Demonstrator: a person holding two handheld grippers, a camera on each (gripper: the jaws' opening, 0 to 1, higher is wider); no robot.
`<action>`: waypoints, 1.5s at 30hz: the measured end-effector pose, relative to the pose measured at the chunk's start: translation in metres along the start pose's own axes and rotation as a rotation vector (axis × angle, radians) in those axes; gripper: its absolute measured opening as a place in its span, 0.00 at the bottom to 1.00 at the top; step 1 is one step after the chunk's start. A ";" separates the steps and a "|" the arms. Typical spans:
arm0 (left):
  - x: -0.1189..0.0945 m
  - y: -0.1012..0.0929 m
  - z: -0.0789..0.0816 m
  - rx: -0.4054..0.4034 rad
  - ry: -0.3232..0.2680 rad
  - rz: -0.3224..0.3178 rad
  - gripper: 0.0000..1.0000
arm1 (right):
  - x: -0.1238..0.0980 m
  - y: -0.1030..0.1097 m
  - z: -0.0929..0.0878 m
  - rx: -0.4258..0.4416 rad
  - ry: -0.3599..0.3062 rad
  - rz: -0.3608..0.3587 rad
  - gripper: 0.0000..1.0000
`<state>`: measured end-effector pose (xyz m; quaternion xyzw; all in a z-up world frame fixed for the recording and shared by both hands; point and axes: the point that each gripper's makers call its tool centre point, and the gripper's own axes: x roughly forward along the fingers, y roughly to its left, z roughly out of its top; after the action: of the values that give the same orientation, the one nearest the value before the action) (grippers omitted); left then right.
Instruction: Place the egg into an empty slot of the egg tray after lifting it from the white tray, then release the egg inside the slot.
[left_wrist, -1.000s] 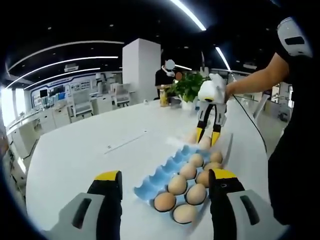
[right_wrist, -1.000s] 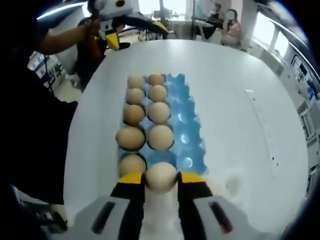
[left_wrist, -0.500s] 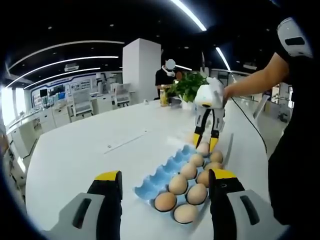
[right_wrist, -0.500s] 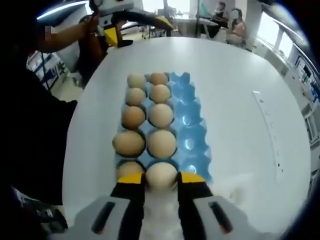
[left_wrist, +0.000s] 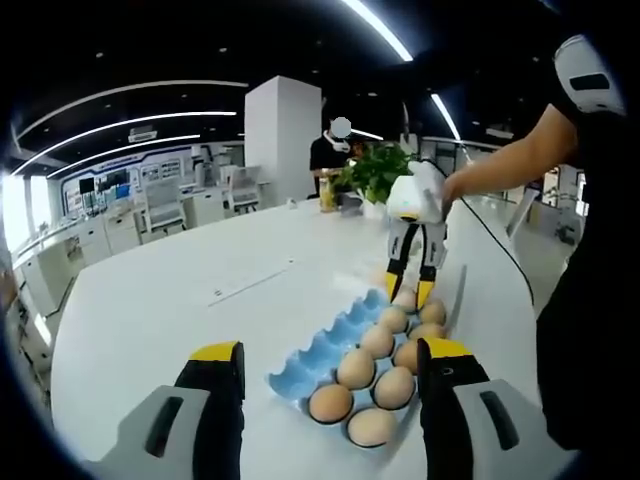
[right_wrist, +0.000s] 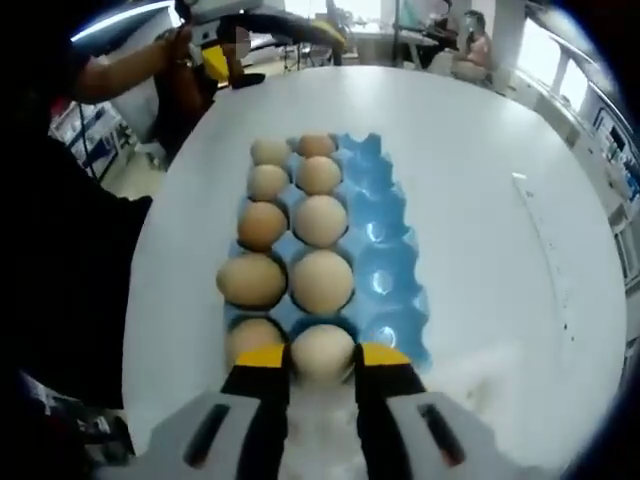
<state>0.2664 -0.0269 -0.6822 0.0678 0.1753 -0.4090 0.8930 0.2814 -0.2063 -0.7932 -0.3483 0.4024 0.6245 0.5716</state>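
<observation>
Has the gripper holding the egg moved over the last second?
Yes. In the left gripper view, the right gripper, shut on the egg, has come nearer along the blue egg tray, from past its far end to over its far slots.

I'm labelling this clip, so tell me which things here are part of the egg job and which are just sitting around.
Part of the job:
- right gripper, shut on the egg
- blue egg tray, its right column of slots empty
- eggs already in the tray

Just there:
- left gripper, open, holding nothing
- white table
- potted plant
- person standing behind it
</observation>
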 end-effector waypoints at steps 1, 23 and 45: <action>0.000 0.000 0.000 -0.002 0.001 0.000 0.71 | 0.000 0.000 -0.001 0.002 -0.001 0.001 0.25; 0.005 0.000 0.003 0.006 0.007 -0.011 0.71 | 0.003 0.000 0.000 0.020 -0.027 0.017 0.26; 0.005 -0.002 0.008 0.016 0.003 -0.013 0.71 | -0.019 -0.008 0.008 0.051 -0.148 -0.031 0.26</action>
<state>0.2705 -0.0341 -0.6763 0.0744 0.1740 -0.4162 0.8894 0.2916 -0.2072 -0.7739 -0.2927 0.3696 0.6292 0.6179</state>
